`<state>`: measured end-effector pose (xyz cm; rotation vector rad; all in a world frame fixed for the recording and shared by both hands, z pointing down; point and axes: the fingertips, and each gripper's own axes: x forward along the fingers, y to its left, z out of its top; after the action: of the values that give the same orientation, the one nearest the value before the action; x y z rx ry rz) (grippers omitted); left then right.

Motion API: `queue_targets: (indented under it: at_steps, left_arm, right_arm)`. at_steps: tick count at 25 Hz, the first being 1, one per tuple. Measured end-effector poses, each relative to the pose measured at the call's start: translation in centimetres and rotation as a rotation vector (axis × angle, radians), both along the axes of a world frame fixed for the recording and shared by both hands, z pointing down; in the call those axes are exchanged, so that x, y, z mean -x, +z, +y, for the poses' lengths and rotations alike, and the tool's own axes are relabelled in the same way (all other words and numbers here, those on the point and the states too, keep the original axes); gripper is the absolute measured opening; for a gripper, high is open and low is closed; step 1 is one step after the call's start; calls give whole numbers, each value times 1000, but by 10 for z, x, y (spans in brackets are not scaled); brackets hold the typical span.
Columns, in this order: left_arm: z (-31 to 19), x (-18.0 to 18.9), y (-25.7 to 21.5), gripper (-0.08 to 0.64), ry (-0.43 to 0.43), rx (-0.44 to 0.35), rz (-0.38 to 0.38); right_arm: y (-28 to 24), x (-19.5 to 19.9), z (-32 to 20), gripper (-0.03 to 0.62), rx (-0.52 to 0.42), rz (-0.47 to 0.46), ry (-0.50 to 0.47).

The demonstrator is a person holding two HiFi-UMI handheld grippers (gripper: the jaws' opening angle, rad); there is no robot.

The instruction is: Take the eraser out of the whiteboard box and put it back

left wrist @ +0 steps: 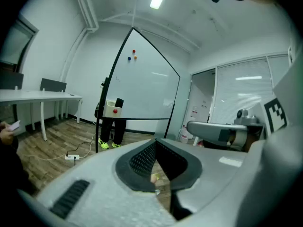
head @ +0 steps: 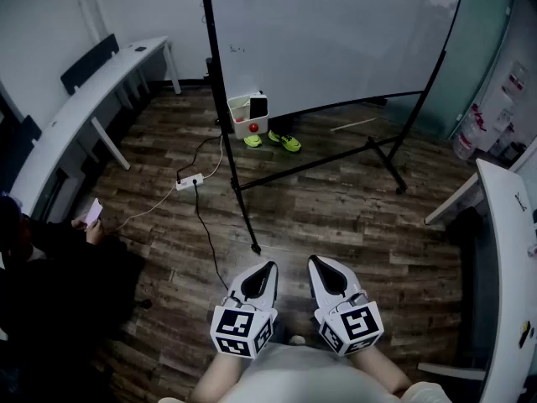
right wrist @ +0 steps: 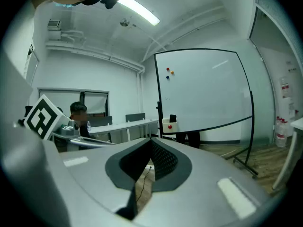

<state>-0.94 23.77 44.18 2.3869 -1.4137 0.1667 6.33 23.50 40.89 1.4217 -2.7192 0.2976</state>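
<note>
A white box [head: 244, 112] hangs on the whiteboard [head: 336, 32] stand's left post, far ahead of me. A black eraser [head: 259, 106] stands upright in it, with a red round thing [head: 253, 128] on the box front. The box [left wrist: 112, 109] and eraser [left wrist: 118, 102] also appear small in the left gripper view, and the box [right wrist: 169, 125] and eraser [right wrist: 173, 118] in the right gripper view. My left gripper [head: 270, 267] and right gripper [head: 312, 263] are held side by side close to my body, both shut and empty, pointing toward the board.
A person's yellow-green shoes [head: 273, 139] show behind the whiteboard. A power strip [head: 189, 181] and its cable lie on the wooden floor beside the stand's foot [head: 254, 247]. White desks [head: 75, 116] run along the left, another [head: 512, 250] along the right. A seated person [head: 50, 250] is at left.
</note>
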Motion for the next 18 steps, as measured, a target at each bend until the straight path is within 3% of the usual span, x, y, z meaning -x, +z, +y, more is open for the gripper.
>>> queue_targets:
  at_steps: [9, 14, 18]
  left_arm:
    - [35, -32, -8, 5, 9, -59, 16]
    - [45, -39, -12, 5, -8, -75, 5]
    - [53, -45, -11, 5, -18, -80, 11]
  right_arm:
    - [16, -31, 40, 3, 8, 42, 3]
    - [-2, -29, 53, 3, -61, -21, -38]
    - [-1, -35, 60, 3, -56, -27, -58]
